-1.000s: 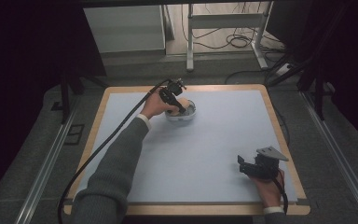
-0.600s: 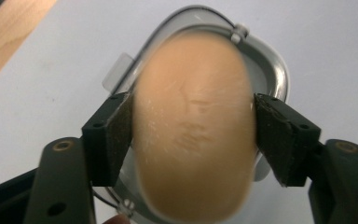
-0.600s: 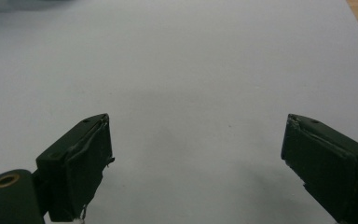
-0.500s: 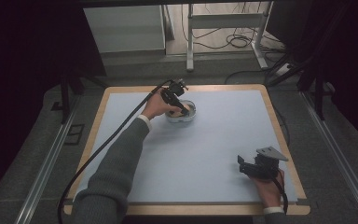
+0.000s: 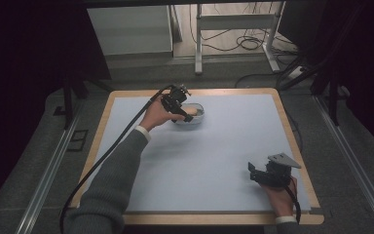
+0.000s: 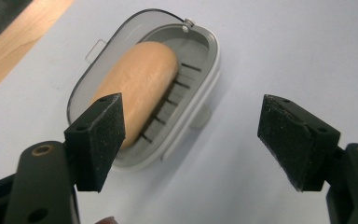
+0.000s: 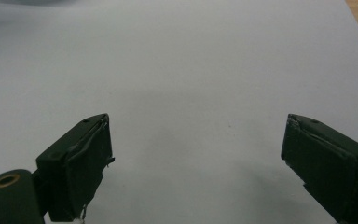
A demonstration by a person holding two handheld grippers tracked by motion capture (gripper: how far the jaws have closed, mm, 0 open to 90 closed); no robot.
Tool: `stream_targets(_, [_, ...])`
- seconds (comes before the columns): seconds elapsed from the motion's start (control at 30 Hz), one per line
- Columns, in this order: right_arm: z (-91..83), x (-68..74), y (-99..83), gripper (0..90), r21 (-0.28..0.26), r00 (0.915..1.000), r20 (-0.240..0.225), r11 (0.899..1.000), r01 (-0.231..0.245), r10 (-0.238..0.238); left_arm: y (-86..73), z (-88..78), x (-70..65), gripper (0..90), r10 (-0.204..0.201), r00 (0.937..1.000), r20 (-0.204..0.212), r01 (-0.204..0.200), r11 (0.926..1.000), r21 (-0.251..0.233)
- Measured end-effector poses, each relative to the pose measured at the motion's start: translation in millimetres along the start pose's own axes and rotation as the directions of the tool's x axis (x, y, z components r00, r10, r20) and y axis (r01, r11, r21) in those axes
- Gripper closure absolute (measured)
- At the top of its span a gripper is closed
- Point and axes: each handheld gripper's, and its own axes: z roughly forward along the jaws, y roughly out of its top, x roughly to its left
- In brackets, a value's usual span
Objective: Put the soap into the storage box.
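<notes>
A grey oval soap dish (image 6: 200,74) with a clear hinged lid lies open on the pale blue mat, with a tan oval soap bar (image 6: 140,84) resting on its slotted tray. In the high view the dish (image 5: 197,113) sits at the far middle of the table. My left gripper (image 6: 191,140) hovers just above and beside it, open, nothing between its pads. Its left pad (image 6: 98,135) overlaps the near end of the bar in the view. My right gripper (image 7: 196,163) is open over bare mat, near the table's front right (image 5: 268,174).
The pale blue mat (image 5: 224,146) covers a wooden-edged table (image 5: 299,146). A black cable (image 5: 107,156) trails from the left gripper along the sleeve. Beyond the table are a dark floor, metal frame legs (image 5: 198,44) and loose cables.
The left hand and gripper have shifted slightly over the soap dish. The right gripper has stayed where it was.
</notes>
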Motion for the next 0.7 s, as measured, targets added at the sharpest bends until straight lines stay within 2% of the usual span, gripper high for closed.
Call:
stream_targets(0.13, [0.1, 0.3, 0.1, 8.6, 0.001, 1.0, 0.002, 1.0, 0.002, -0.002, -15.6, -12.0, -6.3, 22.8, -0.014, 0.9999, 0.0, 0.013, 0.9994, -0.033])
stream_targets(0.27, [-0.3, 0.3, -0.1, 8.7, -0.002, 1.0, 0.004, 1.0, 0.001, -0.001, -34.5, -22.2, -10.8, 21.9, -0.052, 0.9986, 0.007, 0.052, 0.9967, -0.061])
stream_targets(0.43, [-0.1, 0.4, 0.0, 8.6, 0.0, 1.0, 0.005, 1.0, 0.004, -0.004, -61.4, -35.2, -20.2, 21.4, -0.065, 0.9979, -0.001, 0.064, 0.9933, -0.096])
stream_targets(0.47, [-0.1, 0.5, 0.0, 8.7, 0.0, 1.0, 0.005, 1.0, 0.004, -0.004, -73.2, -39.5, -24.1, 21.5, -0.07, 0.9976, 0.006, 0.07, 0.991, -0.114])
stream_targets(0.5, [-0.1, 0.5, 0.0, 8.7, 0.0, 1.0, 0.005, 1.0, 0.004, -0.004, -73.2, -39.5, -24.1, 21.2, -0.07, 0.9976, 0.006, 0.07, 0.991, -0.114])
stream_targets(0.7, [0.0, 0.9, 0.0, 8.7, 0.001, 0.9999, 0.008, 1.0, 0.007, -0.007, -106.8, -48.2, -36.5, 21.4, -0.088, 0.9961, -0.006, 0.086, 0.9852, -0.148])
